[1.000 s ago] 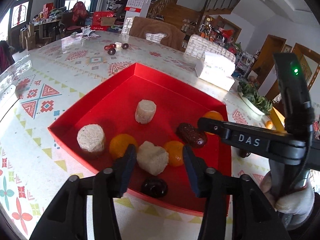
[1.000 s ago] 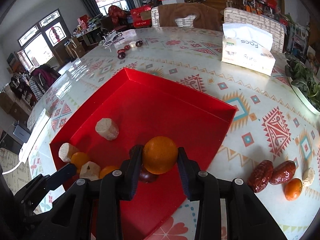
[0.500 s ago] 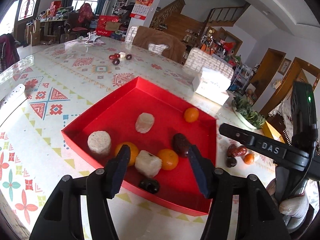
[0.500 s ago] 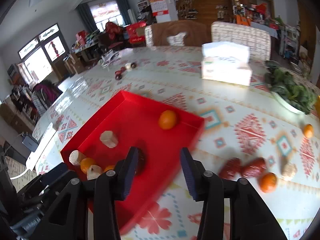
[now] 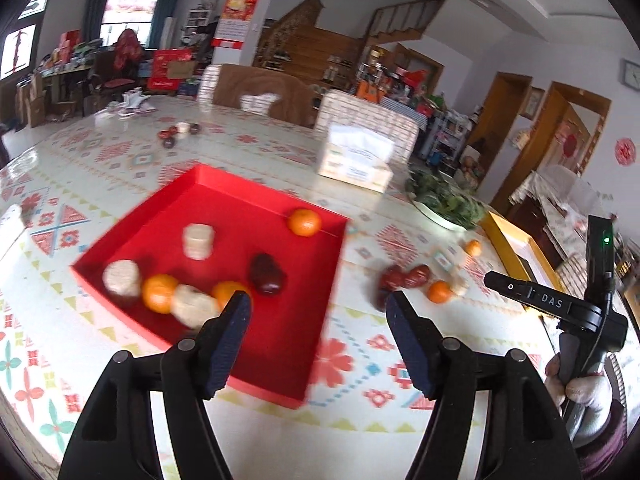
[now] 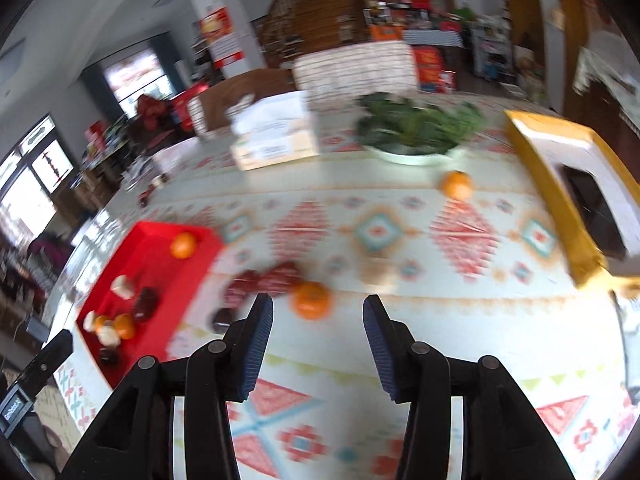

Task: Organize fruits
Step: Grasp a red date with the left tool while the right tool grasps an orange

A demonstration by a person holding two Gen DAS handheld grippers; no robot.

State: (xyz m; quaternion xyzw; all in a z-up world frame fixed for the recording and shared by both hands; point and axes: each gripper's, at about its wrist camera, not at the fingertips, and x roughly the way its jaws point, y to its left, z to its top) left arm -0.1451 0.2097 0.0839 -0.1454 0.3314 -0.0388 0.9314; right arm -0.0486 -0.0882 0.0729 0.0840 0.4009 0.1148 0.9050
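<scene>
A red tray [image 5: 304, 292] holds three oranges, pale round pieces and a dark date [image 5: 267, 274]; one orange [image 5: 305, 222] lies in its far corner. My left gripper [image 5: 318, 312] hovers over the tray's near right edge, its jaws opening with nothing between them. To the right of the tray, loose fruit lies on the table: red dates [image 6: 262, 280], an orange [image 6: 311, 300], a pale piece [image 6: 378, 272] and a farther orange [image 6: 456, 185]. My right gripper [image 6: 317, 312] hangs above that near orange, jaws opening, pads not touching it.
A tissue box [image 6: 276, 140] and a bowl of greens [image 6: 416, 128] stand at the back of the patterned table. A yellow-edged box [image 6: 560, 184] lies at the right. More small fruit [image 5: 178, 134] sits far left. Chairs stand behind the table.
My right gripper let go of the orange, which now lies in the tray's far corner, and swung right over the loose fruit. My left gripper opened wider and drew back from the tray.
</scene>
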